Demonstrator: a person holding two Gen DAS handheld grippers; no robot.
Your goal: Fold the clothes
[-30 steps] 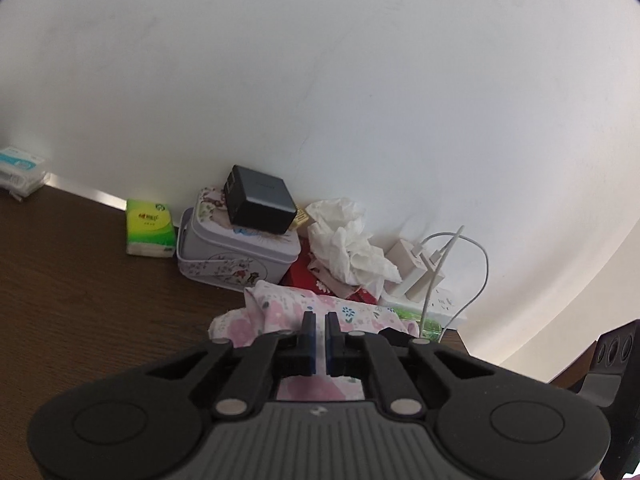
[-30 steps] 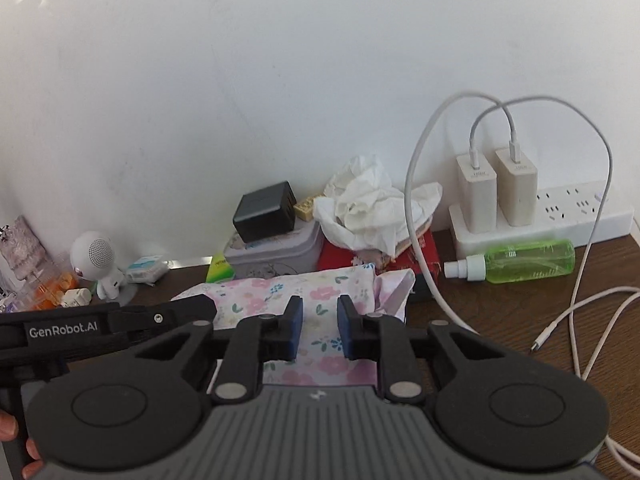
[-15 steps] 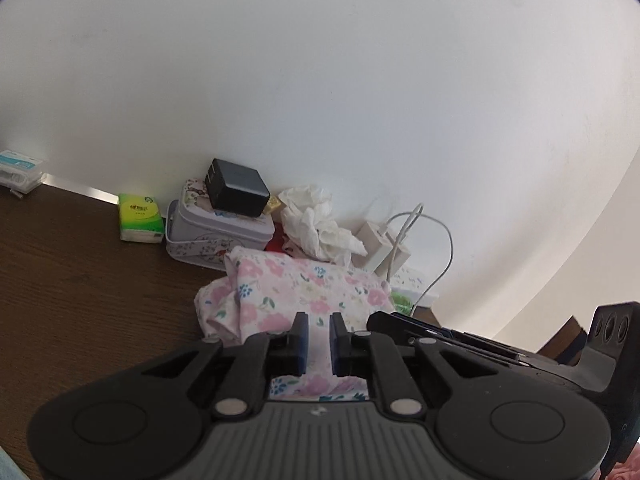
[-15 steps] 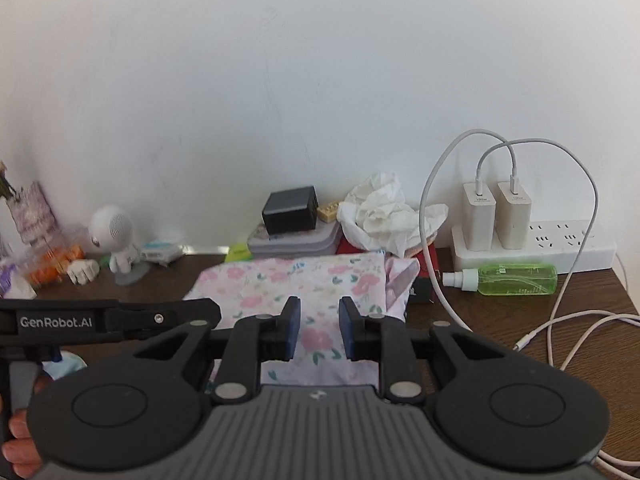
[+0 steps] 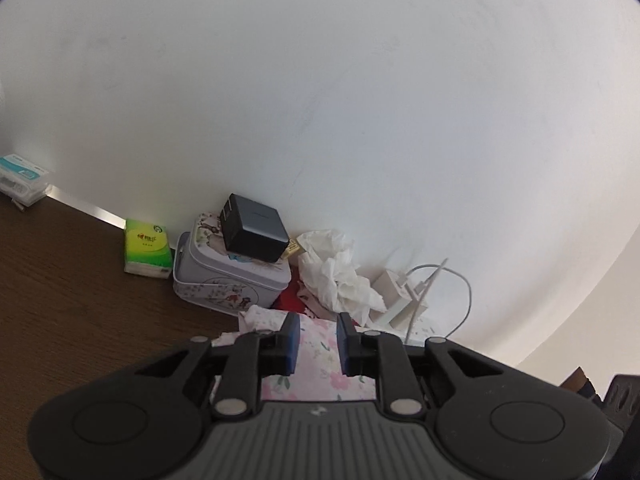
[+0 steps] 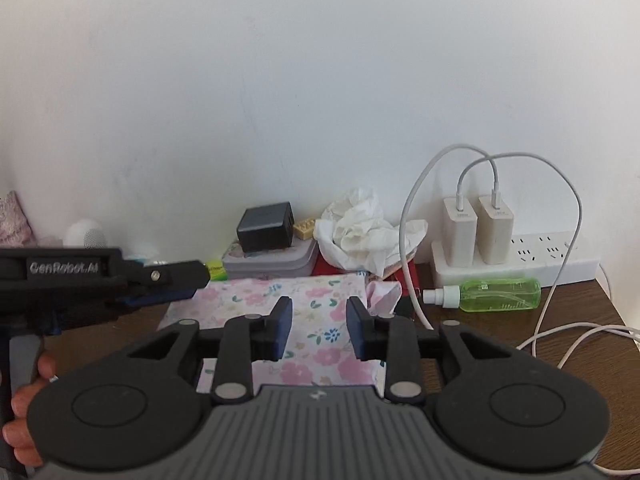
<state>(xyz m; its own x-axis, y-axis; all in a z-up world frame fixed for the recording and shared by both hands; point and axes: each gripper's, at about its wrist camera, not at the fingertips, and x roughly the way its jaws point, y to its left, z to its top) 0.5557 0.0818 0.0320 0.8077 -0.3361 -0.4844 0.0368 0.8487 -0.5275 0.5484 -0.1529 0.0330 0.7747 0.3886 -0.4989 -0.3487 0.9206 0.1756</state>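
Note:
A pink floral cloth lies folded flat on the brown table, its far edge near the clutter by the wall. My right gripper hovers over the cloth's middle. Its jaws are opening, and nothing is pinched between the blue pads. From the left wrist view the same cloth shows below my left gripper, whose jaws are also opening with a clear gap and no fabric pressed. In the right wrist view the left gripper reaches in over the cloth's left far corner, held by a person's hand.
Along the wall stand a floral tin with a black charger on top, a green tissue pack, crumpled white tissue, and a power strip with two plugs. A green spray bottle and white cables lie right of the cloth.
Both grippers' jaws have widened; the left one was nearly shut at the cloth's edge before. The cloth now lies flatter. The left gripper pulled back, then came forward again.

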